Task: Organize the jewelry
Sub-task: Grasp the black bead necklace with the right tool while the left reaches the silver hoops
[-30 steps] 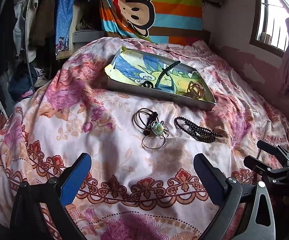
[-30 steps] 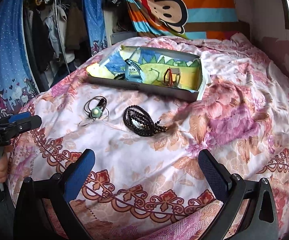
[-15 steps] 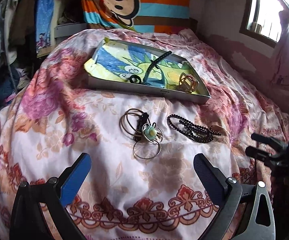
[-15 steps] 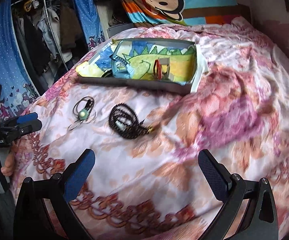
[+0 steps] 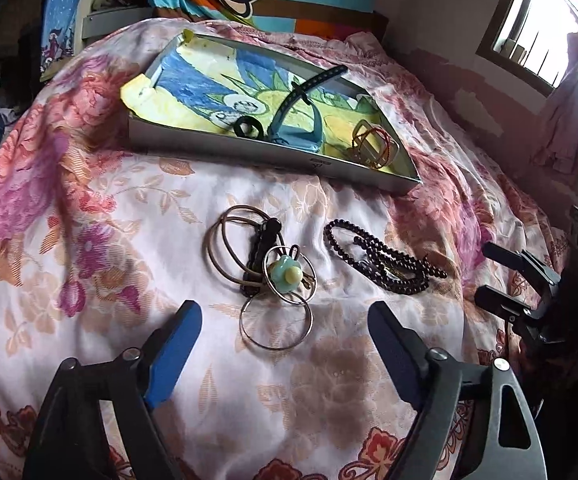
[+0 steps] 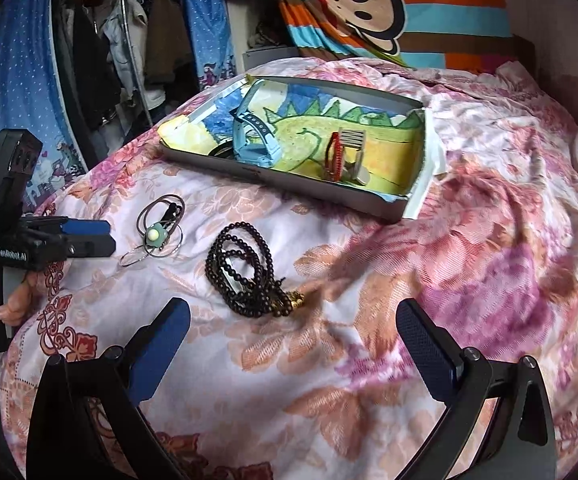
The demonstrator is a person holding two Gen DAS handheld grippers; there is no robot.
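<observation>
On the floral bedspread lies a tangle of brown hair ties and silver rings with a green flower bobble (image 5: 285, 274) (image 6: 154, 234). To its right lies a black bead necklace (image 5: 381, 264) (image 6: 249, 276). My left gripper (image 5: 281, 320) (image 6: 89, 236) hovers just short of the tangle. Its jaws are closing, with the nearest silver ring (image 5: 275, 328) between the tips, untouched. My right gripper (image 6: 293, 312) (image 5: 501, 276) stands open just short of the necklace. Behind, a grey tray (image 5: 269, 156) (image 6: 289, 184) holds a blue watch strap (image 5: 297, 128) (image 6: 253, 140) and red-orange hair ties (image 5: 373, 144) (image 6: 341, 160).
A striped monkey blanket (image 6: 369, 4) hangs at the head of the bed. Hanging clothes (image 6: 121, 40) and a blue curtain (image 6: 9, 80) stand off the left side; a window (image 5: 549, 32) and wall are on the right. A hand (image 6: 13, 300) grips the left tool's handle.
Both grippers have moved forward and down toward the loose jewelry, which now looks larger. The left gripper's fingers stand closer together than before.
</observation>
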